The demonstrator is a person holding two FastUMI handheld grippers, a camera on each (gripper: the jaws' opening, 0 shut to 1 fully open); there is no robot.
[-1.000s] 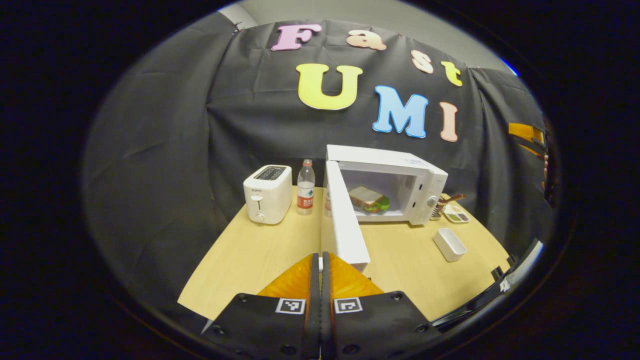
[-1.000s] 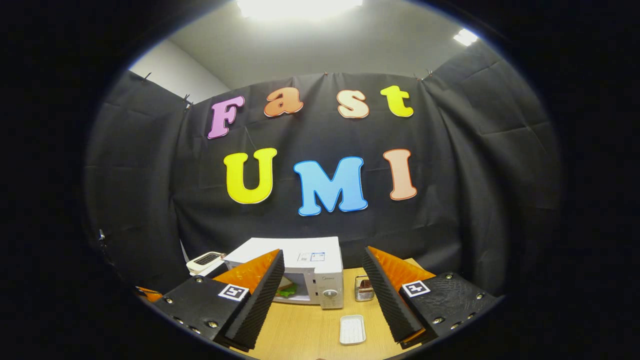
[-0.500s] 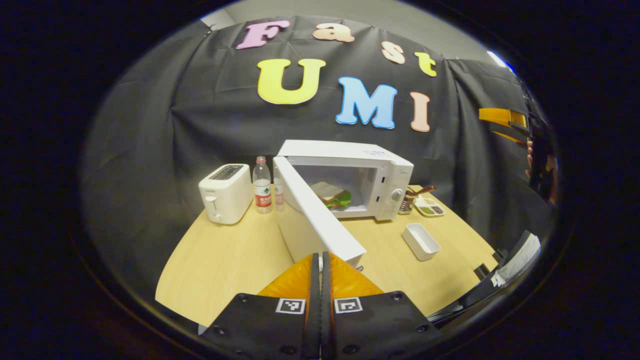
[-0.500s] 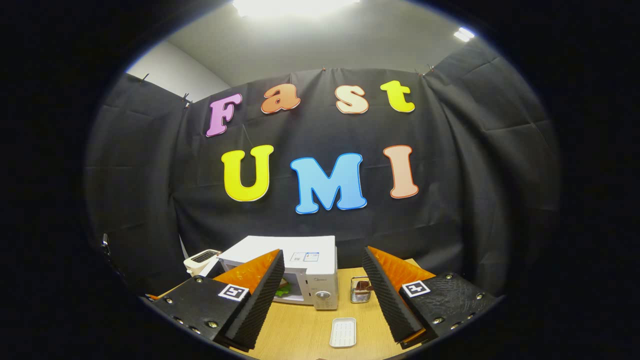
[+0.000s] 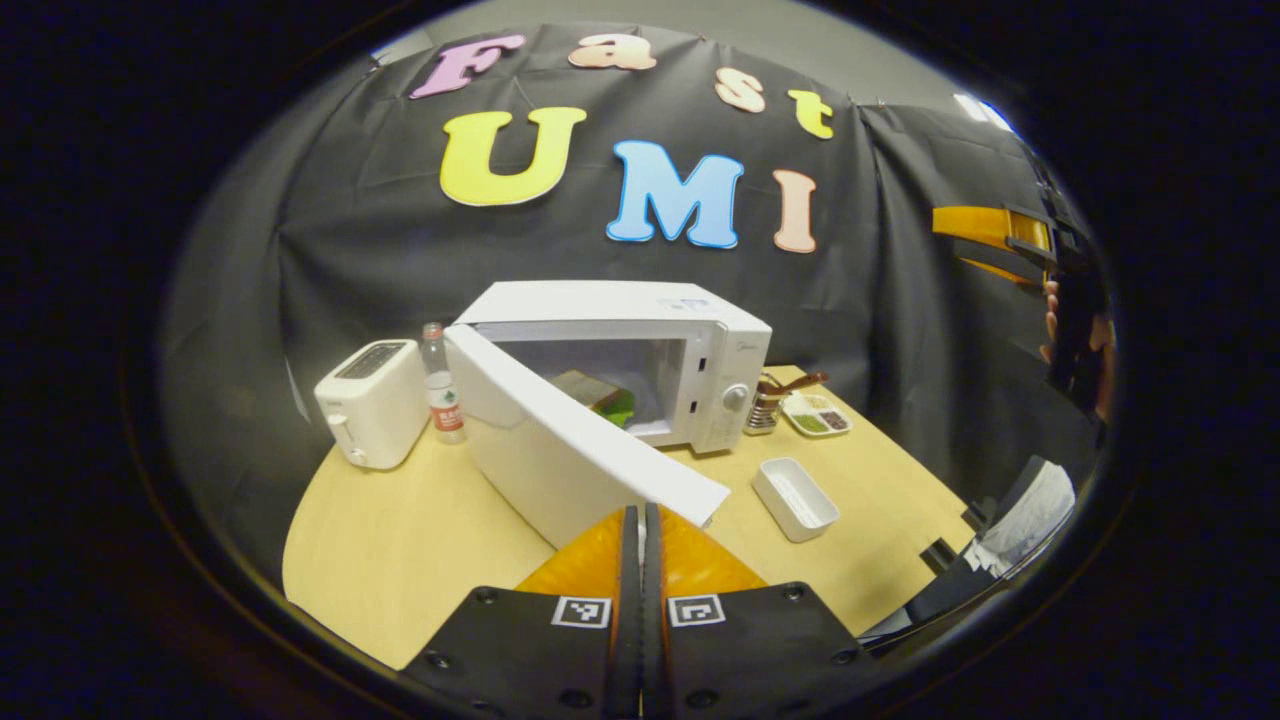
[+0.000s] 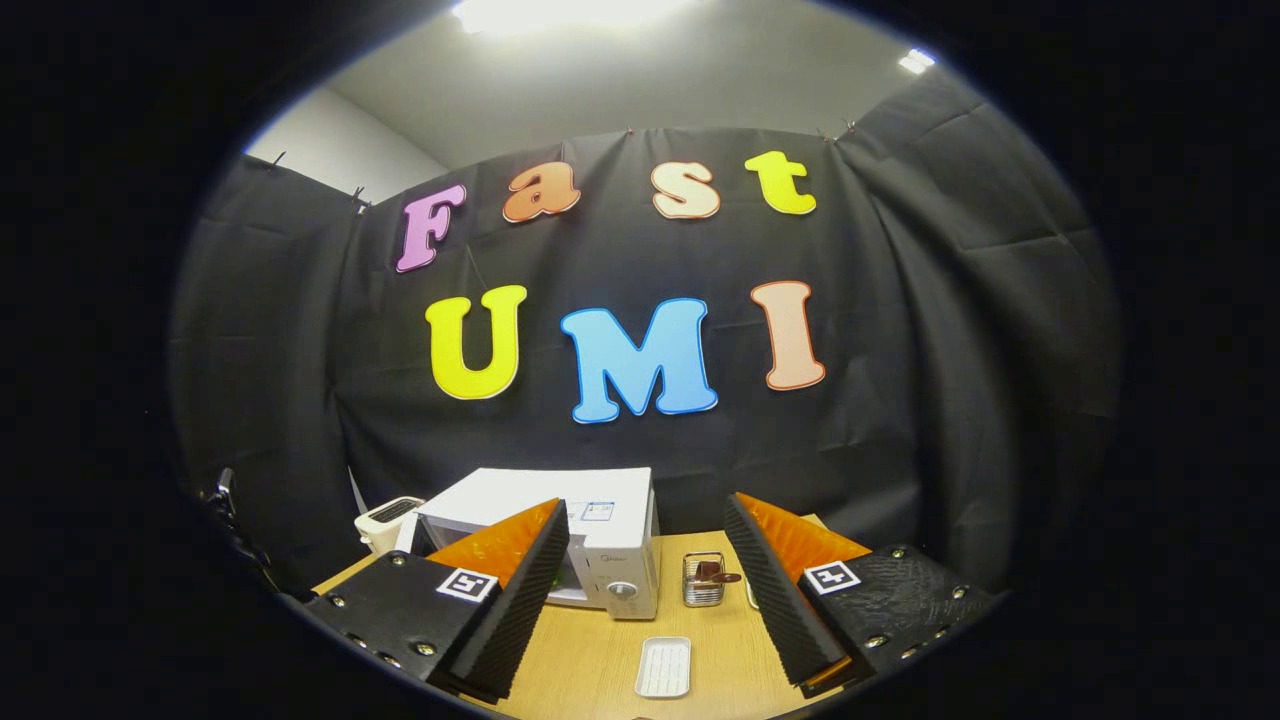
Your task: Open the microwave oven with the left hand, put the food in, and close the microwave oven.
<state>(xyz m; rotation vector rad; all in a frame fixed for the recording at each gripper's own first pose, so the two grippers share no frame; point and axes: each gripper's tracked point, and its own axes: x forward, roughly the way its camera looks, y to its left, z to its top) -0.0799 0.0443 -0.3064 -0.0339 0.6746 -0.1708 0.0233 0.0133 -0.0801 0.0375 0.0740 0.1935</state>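
The white microwave stands at the back of the wooden table, with its door held about half open and slanting toward me. Inside lies a sandwich with green lettuce. My left gripper is shut with nothing between its fingers, and its tips sit right at the door's outer face near the free edge. My right gripper is open and empty, held high in front of the microwave. It also appears far right in the left gripper view, right gripper, with a hand on it.
A white toaster and a water bottle stand left of the microwave. To its right are a wire caddy, a small dish and a white rectangular tray. The table's front edge lies close below my left gripper.
The microwave door has swung from wide open to about half open, with my shut left gripper following behind it. The right gripper stays open and has barely drifted.
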